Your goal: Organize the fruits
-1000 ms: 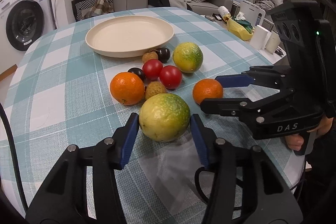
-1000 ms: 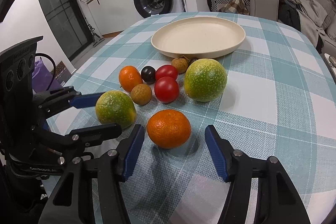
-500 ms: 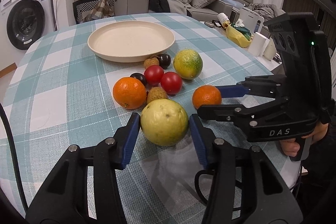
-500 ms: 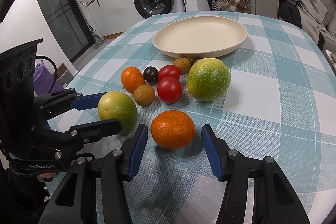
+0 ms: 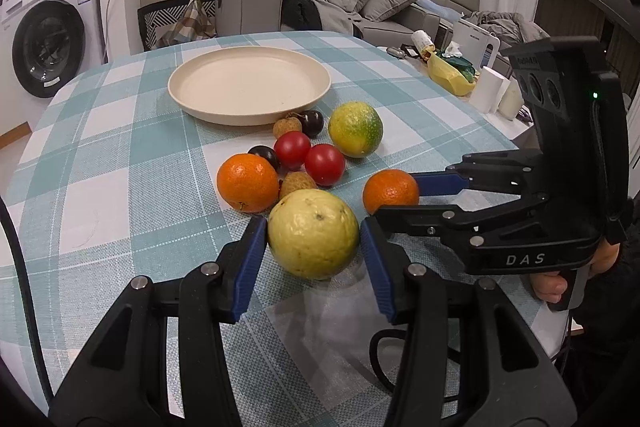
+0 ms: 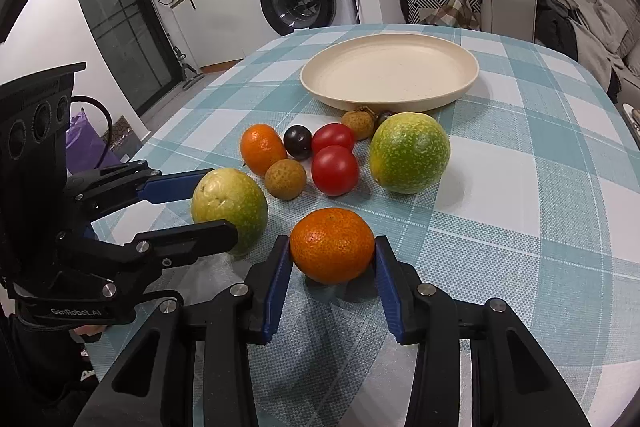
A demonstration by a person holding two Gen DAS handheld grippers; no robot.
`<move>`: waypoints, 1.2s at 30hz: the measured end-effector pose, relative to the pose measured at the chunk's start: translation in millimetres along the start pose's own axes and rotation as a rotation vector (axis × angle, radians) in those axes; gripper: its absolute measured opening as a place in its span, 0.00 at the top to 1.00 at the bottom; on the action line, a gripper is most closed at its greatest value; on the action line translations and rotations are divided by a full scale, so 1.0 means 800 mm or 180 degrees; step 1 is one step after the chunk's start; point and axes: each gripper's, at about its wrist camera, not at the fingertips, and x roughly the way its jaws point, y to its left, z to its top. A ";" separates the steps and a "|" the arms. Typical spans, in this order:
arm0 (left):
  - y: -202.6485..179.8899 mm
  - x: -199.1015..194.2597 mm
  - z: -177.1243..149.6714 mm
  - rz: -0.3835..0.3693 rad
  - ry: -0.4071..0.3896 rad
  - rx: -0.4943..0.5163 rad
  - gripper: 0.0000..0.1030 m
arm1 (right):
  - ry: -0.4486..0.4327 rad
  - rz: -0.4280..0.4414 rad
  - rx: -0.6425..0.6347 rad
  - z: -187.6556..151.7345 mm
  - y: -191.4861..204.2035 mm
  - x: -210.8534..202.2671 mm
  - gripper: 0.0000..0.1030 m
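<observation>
Fruit lies clustered on the teal-and-white checked tablecloth (image 6: 560, 211), at six o'clock from the round cream plate (image 6: 390, 73). The left gripper (image 5: 314, 247) clasps a large yellow-green round citrus (image 5: 313, 233) between its blue pads. The right gripper (image 6: 332, 253) has just been closing, and its pads now touch both sides of a small orange mandarin (image 6: 332, 245), at three o'clock from the held citrus.
</observation>
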 end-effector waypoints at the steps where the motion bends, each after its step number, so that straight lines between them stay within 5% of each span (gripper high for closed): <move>1: 0.001 -0.001 0.001 0.0004 -0.0020 -0.0008 0.56 | -0.0010 0.0002 0.0004 0.000 0.000 0.000 0.59; 36: 0.009 -0.028 0.056 0.0438 -0.0619 -0.0178 0.56 | -0.0806 -0.0003 0.0003 0.053 -0.011 -0.056 0.59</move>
